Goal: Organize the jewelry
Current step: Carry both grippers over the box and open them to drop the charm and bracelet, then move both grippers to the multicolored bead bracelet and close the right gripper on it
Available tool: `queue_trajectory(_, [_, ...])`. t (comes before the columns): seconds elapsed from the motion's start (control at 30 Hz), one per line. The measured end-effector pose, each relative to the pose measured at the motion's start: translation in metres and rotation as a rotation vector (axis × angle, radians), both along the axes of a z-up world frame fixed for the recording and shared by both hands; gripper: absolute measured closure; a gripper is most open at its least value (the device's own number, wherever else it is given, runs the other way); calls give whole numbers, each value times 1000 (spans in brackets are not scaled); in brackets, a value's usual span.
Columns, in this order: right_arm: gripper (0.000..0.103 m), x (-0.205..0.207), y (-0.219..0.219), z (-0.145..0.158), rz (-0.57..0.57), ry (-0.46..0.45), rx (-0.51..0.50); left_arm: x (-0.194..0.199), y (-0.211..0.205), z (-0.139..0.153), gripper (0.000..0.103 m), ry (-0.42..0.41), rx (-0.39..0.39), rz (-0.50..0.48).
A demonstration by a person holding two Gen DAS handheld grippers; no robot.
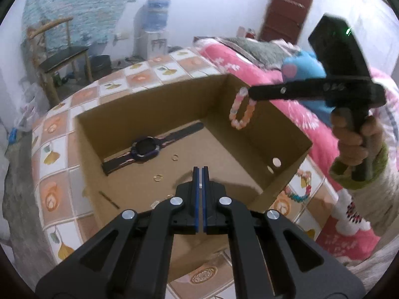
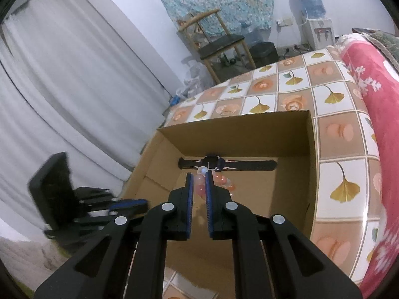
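pink bead bracelet (image 1: 242,108) pinched by right gripper (image 2: 198,174) above cardboard box (image 1: 286,124)

The right tool (image 2: 199,174) grips a pink bead bracelet (image 2: 219,183) above the cardboard box (image 2: 294,134).

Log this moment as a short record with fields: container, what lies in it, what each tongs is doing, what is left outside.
container: open cardboard box on the tiled tabletop
inside: dark watch lying flat, two small gold rings on the floor of the box
right tongs: shut on the pink bead bracelet, which hangs above the box
left tongs: shut, nothing between them, pointing into the box
outside: floral bracelet on the tabletop beside the box
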State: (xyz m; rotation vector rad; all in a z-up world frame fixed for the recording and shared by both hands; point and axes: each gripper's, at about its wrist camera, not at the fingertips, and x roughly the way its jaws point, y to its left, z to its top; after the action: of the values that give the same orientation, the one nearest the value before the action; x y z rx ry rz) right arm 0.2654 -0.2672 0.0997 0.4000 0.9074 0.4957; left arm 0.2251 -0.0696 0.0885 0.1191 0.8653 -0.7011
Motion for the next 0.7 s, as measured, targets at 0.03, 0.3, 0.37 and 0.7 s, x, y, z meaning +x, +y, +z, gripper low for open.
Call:
queue_trajectory(0.03, [93, 4, 0, -1, -1, 10, -3, 0, 8, 4, 102, -2, -18, 23])
queue_trajectory(0.3, [93, 33, 9, -25, -2, 140, -34, -12, 49, 22, 85, -43, -79, 164])
queue_trajectory(0.37, [93, 42, 14, -34, 10, 186, -37, -16, 51, 23, 80, -55, -73, 180])
queue_trajectory(0.7, [80, 67, 17, -58, -70, 259, -238, -48, 43, 19, 44, -133, -24, 190])
